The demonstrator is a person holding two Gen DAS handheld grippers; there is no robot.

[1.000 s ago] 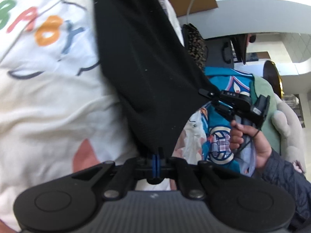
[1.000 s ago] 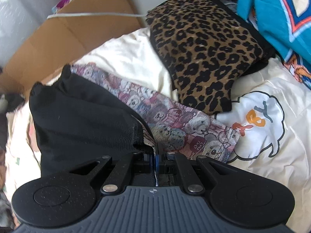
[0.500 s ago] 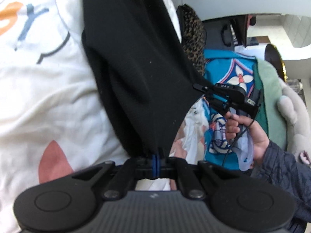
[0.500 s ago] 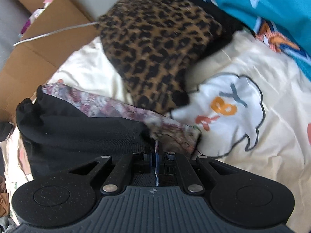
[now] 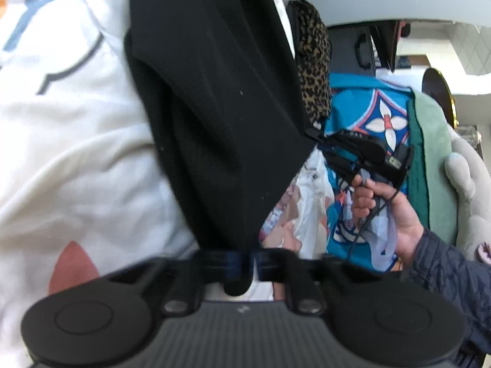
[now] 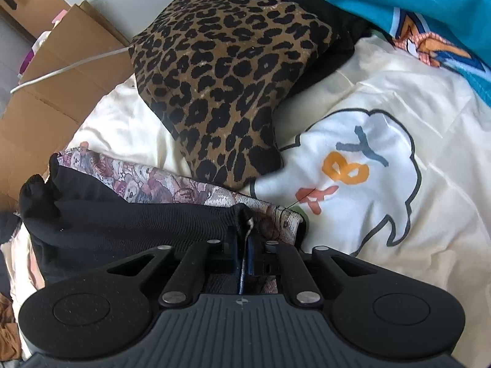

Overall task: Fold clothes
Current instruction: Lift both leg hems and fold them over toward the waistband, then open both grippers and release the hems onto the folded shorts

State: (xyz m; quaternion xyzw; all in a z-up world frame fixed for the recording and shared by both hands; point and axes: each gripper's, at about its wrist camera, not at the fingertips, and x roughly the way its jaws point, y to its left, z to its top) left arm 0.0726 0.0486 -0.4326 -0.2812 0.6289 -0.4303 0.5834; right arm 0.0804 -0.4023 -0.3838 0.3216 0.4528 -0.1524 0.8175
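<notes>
- Black knit cloth is pinched in both tongs. The left gripper [image 5: 242, 263] is pressed together on one end of the black garment [image 5: 214, 92], w/ a bit of cloth poking out under the jaws.
- The right gripper [image 6: 245, 245] is pressed together on another edge of the same garment [image 6: 107, 224]. It also nips the teddy-bear print lining [image 6: 172, 187] on the garment's other side.
- In the left view the right tongs show too, held by a person's hand [image 5: 383, 208] at the cloth's far corner.
- So the garment hangs stretched between the 2 tongs, up over the cream bedsheet [image 6: 383, 92] w/ cartoon letters. It does not lie flat yet.
- How far: I think it's early for this one. It's picked up and held out, but no fold shows. Still to do: lay it down, fold it over, put it away.
- Looks: soft, thick, ribbed, a bit saggy in the middle, some lint specks.
- Near by: a leopard-print cloth [image 6: 233, 70] looks folded already, so maybe that one is done. A teal printed cloth [image 6: 399, 3] lies behind it, not folded afaict.
</notes>
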